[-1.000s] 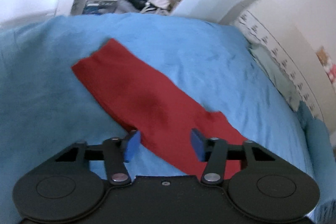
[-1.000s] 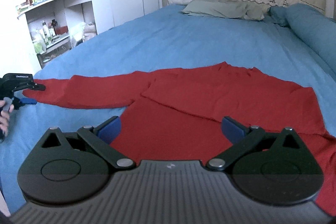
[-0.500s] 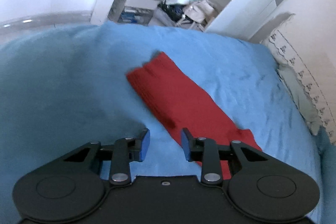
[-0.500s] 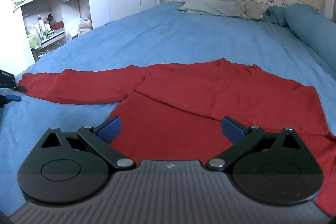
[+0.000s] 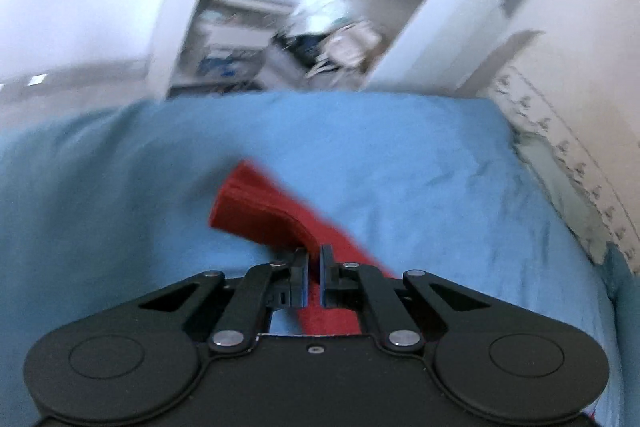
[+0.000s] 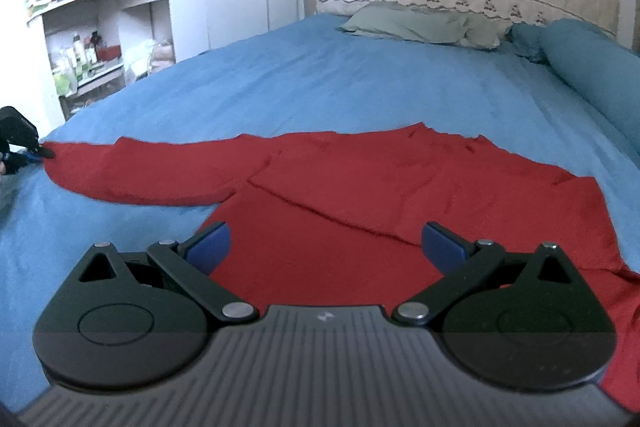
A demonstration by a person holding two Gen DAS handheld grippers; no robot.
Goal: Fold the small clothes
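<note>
no legible writing; red sweater (image 6: 360, 195) plain.

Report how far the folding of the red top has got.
Done: one sleeve already lies folded across the red top. In hand: the left tool pinches the other sleeve, stretched out on the bed. Left: fold that sleeve and the body; the right tool hovers open.

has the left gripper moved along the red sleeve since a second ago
Yes. The left gripper has slid out along the sleeve toward its cuff, away from the garment's body, and its jaws, open before, are now shut on the fabric. In the right wrist view it sits at the cuff.
</note>
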